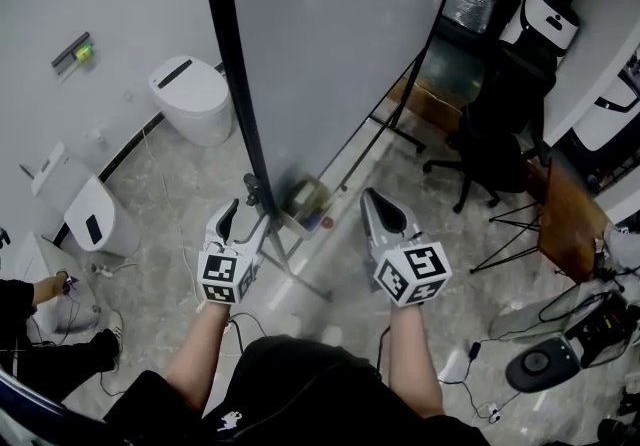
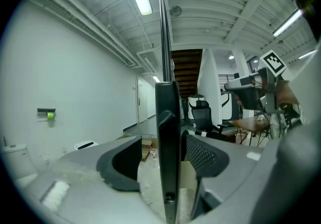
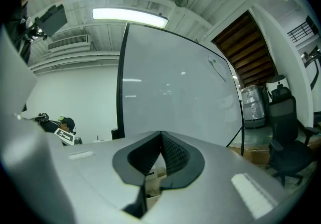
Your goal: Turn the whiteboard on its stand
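The whiteboard [image 1: 340, 44] stands upright on its black stand [image 1: 385, 124], with its black side frame [image 1: 235, 64] running down towards me. My left gripper [image 1: 247, 209] straddles that frame low down. In the left gripper view the frame [image 2: 168, 117] stands edge-on between the two jaws of the left gripper [image 2: 163, 138], and a gap shows beside each pad, so it is open. My right gripper [image 1: 368, 196] hangs to the right of the frame, in front of the board face [image 3: 175, 92]. The right gripper [image 3: 160, 135] has its pads together with nothing between them.
Two white toilet-like units [image 1: 190, 99] [image 1: 90, 219] stand by the left wall. A cardboard box [image 1: 305, 204] sits under the board. A black office chair [image 1: 495, 144] and a wooden table [image 1: 570, 214] are at the right. A person [image 1: 30, 324] crouches at the lower left. Cables lie on the floor.
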